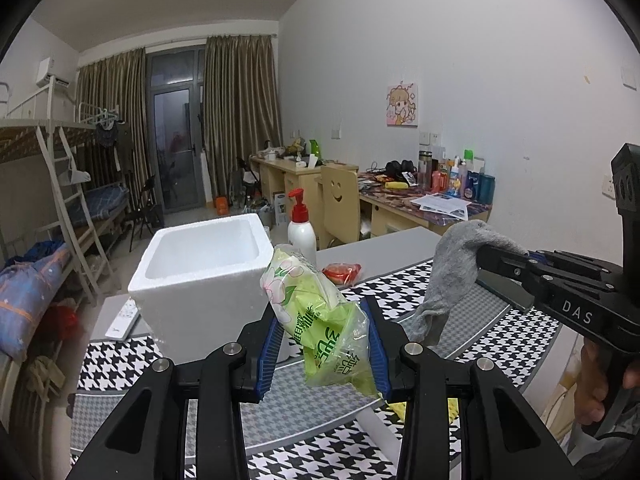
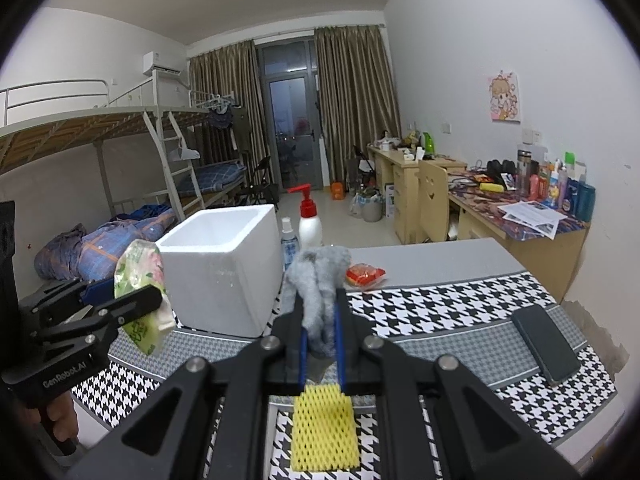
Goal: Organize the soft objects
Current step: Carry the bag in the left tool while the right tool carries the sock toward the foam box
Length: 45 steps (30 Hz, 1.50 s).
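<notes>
My left gripper (image 1: 322, 338) is shut on a green tissue pack (image 1: 316, 312) and holds it above the houndstooth mat, just in front of the white foam box (image 1: 200, 276). The same pack shows in the right wrist view (image 2: 140, 276), left of the foam box (image 2: 224, 268). My right gripper (image 2: 320, 316) is shut on a grey sock (image 2: 320, 280), which hangs in the air right of the box. The sock also shows at the right of the left wrist view (image 1: 448, 272), held by the right gripper (image 1: 486, 252). A yellow foam net (image 2: 322, 428) lies on the mat below the right gripper.
A red-capped pump bottle (image 2: 310, 220) and a spray bottle (image 2: 289, 240) stand behind the box. A red packet (image 2: 365, 274) lies on the grey table. A black phone (image 2: 546, 344) lies on the mat (image 2: 440, 304) at right. A white remote (image 1: 122, 318) lies left of the box.
</notes>
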{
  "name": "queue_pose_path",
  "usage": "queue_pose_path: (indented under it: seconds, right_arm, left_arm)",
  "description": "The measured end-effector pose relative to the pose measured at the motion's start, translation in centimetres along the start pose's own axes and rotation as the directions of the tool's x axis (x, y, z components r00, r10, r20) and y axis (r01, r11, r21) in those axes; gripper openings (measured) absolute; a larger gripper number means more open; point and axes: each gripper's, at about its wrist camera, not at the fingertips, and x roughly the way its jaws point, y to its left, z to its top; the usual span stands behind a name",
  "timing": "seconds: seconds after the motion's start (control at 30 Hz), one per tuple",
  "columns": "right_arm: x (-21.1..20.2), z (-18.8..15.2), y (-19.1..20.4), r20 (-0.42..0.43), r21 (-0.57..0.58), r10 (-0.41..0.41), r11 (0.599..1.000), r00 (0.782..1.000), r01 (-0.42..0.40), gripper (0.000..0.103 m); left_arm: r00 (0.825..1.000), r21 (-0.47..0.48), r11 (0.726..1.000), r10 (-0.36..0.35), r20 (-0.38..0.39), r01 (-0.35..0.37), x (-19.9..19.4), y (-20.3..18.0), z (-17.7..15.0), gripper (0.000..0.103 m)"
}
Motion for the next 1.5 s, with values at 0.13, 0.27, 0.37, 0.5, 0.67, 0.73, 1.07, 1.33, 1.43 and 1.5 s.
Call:
queue_pose_path:
  seconds: [0.13, 0.27, 0.37, 0.5, 0.67, 0.73, 1.07, 1.33, 1.43, 1.5]
  right_arm:
    - [0.2, 0.6, 0.1, 0.009, -0.004, -0.005, 1.0, 1.0, 0.005, 0.014]
    - [0.4, 1.1, 0.3, 0.013, -0.019, -0.009, 1.0, 1.0, 0.009, 0.014]
    - [0.7, 1.7, 0.5, 0.015, -0.022, -0.007, 1.0, 1.0, 0.007, 0.014]
    - [0.9, 2.3, 0.6, 0.018, -0.024, -0.006, 1.0, 1.0, 0.007, 0.014]
    - [1.1, 2.8, 0.9, 0.021, -0.033, 0.0, 0.999, 1.0, 0.0, 0.014]
    - [1.1, 3.0, 1.1, 0.024, -0.035, 0.006, 0.999, 1.0, -0.005, 0.014]
    - [1.3, 4.2, 1.8, 0.039, -0.056, -0.002, 0.998, 0.999, 0.004, 0.014]
    - [2.0, 5.2, 2.1, 0.041, -0.064, 0.004, 0.998, 0.999, -0.002, 0.014]
    - [2.3, 5.6, 2.1, 0.036, -0.064, 0.011, 0.998, 0.999, -0.009, 0.014]
    - [2.4, 5.8, 2.1, 0.035, -0.066, 0.012, 0.998, 0.999, -0.009, 0.014]
  left_arm:
    - [1.0, 0.016, 1.0, -0.003, 0.003, 0.003, 0.4, -0.2, 0.5, 0.041]
    - [1.0, 0.023, 1.0, -0.001, 0.004, 0.001, 0.9, 0.0, 1.0, 0.041]
    - [1.0, 0.024, 1.0, 0.0, 0.007, -0.001, 1.1, 0.1, 1.3, 0.041]
    - [1.0, 0.018, 1.0, 0.008, 0.003, -0.008, 1.4, 0.4, 1.9, 0.041]
    - [0.999, 0.022, 0.999, 0.028, 0.015, -0.029, 1.3, 0.7, 2.4, 0.041]
    - [0.999, 0.019, 0.999, 0.026, 0.02, -0.027, 1.3, 0.9, 2.7, 0.041]
    - [0.998, 0.022, 0.999, 0.04, 0.039, -0.041, 1.7, 1.3, 4.1, 0.041]
    - [0.997, 0.031, 0.998, 0.059, 0.052, -0.061, 2.0, 1.7, 5.0, 0.041]
    - [0.997, 0.033, 0.997, 0.065, 0.053, -0.067, 2.2, 1.8, 5.3, 0.041]
    - [0.996, 0.033, 0.997, 0.068, 0.053, -0.07, 2.2, 1.9, 5.4, 0.041]
